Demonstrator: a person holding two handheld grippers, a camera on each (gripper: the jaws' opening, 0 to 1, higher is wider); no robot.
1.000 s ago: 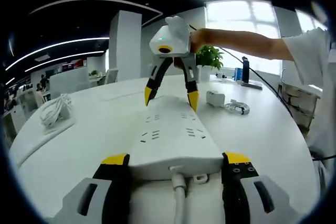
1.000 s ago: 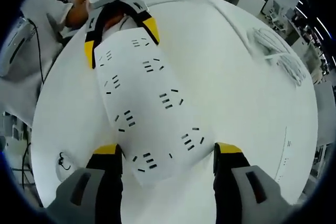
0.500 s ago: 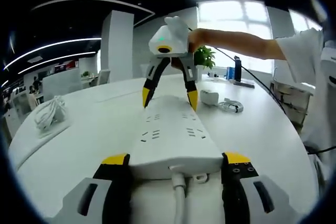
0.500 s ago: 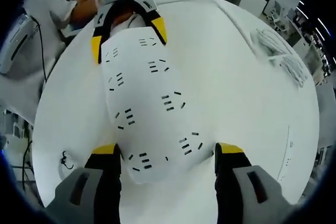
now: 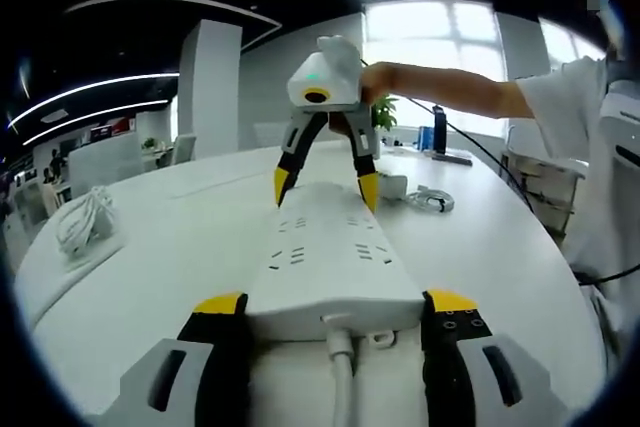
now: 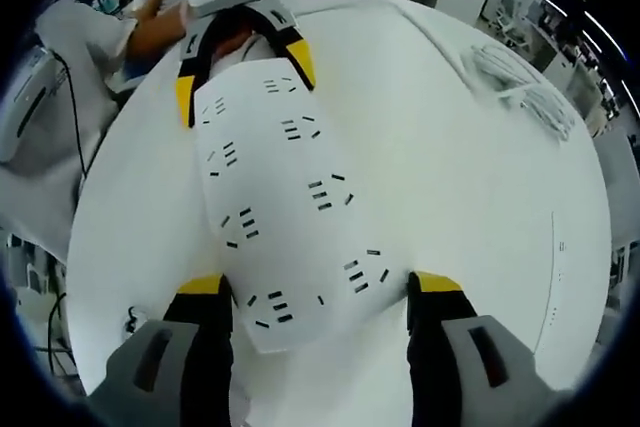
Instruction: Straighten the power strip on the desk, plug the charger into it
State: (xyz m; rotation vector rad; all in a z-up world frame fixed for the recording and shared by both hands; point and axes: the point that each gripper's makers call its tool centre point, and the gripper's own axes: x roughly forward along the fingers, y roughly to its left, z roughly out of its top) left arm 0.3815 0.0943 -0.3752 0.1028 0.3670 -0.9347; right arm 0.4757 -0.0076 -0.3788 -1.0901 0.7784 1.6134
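Both tools are at the power strip (image 5: 330, 257), one at each end. It lies flat on the round white desk (image 5: 150, 247), socket face up.

Left gripper (image 5: 335, 312): its yellow-tipped jaws stand apart, straddling the cord end of the strip; I cannot tell whether the pads touch the sides. The white cord (image 5: 340, 377) leaves the end cap and runs back between the jaws.

Right gripper (image 6: 320, 292): jaws also apart, bracketing the far, free end. In the left gripper view it comes down from above with a hand behind it, tips either side of the strip.

The charger (image 5: 392, 185), a small white block, sits on the desk with a loose white cable (image 5: 430, 200) just beside it, well apart from the strip. A coiled bundle of white cable (image 5: 80, 227) lies off toward the other edge of the desk.

Handling, my judgement: the strip is a long rigid plastic shell, light, with smooth sides that could slide on the glossy desk or slip in the pads. I would take it across its narrow width near the two ends, as the jaws now stand, and turn it as one stiff bar. The cord is the soft part and may drag the near end.

Straightening is the step in hand; plugging not yet begun.
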